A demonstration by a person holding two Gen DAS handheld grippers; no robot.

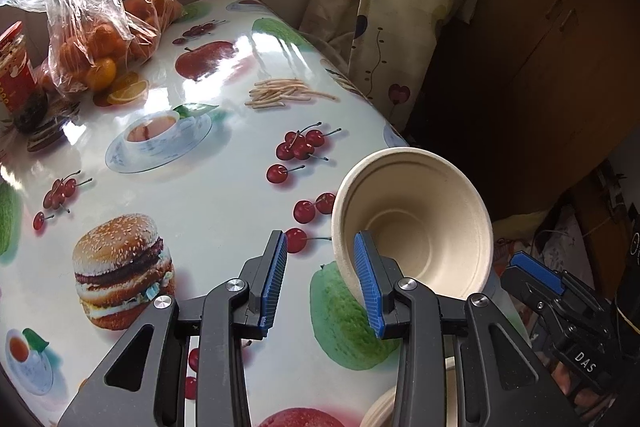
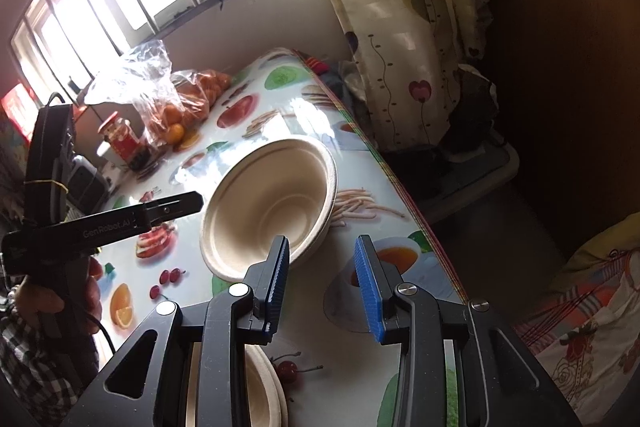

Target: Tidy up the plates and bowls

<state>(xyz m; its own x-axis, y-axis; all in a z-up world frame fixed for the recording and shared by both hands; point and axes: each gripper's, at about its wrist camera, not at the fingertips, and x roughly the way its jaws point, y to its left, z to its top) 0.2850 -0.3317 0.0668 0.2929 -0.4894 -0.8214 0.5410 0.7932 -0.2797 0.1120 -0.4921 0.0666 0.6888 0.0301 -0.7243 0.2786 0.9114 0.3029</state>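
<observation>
A beige paper bowl stands mouth-up on the fruit-print table, near its right edge. My left gripper is open with nothing between its blue pads. The bowl's near wall is just beyond its right finger. My right gripper is open too, with only tablecloth showing in its gap. The bowl's near rim lies behind its left finger. More beige rims, stacked, show under both grippers at the bottom edge. Each gripper shows in the other's view, the left gripper and the right gripper.
A plastic bag of oranges and a red jar sit at the table's far left. A patterned curtain hangs past the far right corner. The right table edge drops to a dark floor. A person's hand holds the left gripper.
</observation>
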